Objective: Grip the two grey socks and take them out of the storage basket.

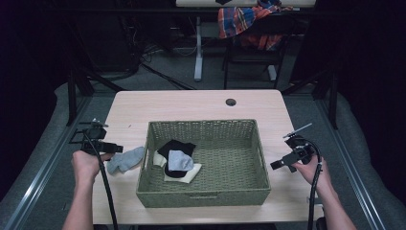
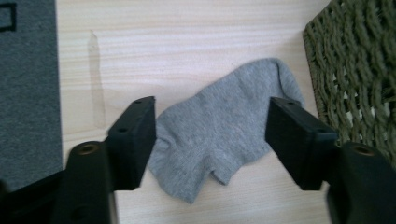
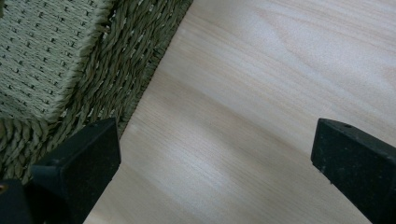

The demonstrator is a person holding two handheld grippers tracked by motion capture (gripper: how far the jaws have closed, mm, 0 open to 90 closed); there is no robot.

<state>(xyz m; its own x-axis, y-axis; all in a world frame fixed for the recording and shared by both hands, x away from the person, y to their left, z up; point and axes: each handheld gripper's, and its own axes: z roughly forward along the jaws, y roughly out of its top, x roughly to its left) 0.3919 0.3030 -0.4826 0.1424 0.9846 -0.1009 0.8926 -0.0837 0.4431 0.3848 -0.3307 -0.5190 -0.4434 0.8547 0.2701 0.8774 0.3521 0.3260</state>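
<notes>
One grey sock (image 2: 224,126) lay on the table (image 1: 201,103) between the left gripper's (image 2: 212,140) open, empty jaws — three more socks (image 1: 177,160) remained in the basket (image 1: 203,196).

Grey sock (image 2: 219,135) — short ankle cut, soft knit, lying flat and slightly rumpled on the pale wooden table (image 1: 201,103), just beside the left outer wall of the woven green basket (image 1: 203,197) — toe end towards the basket.

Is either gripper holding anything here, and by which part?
Nothing is held. The left gripper stands open over the grey sock on the table; the right gripper is open, empty.
</notes>
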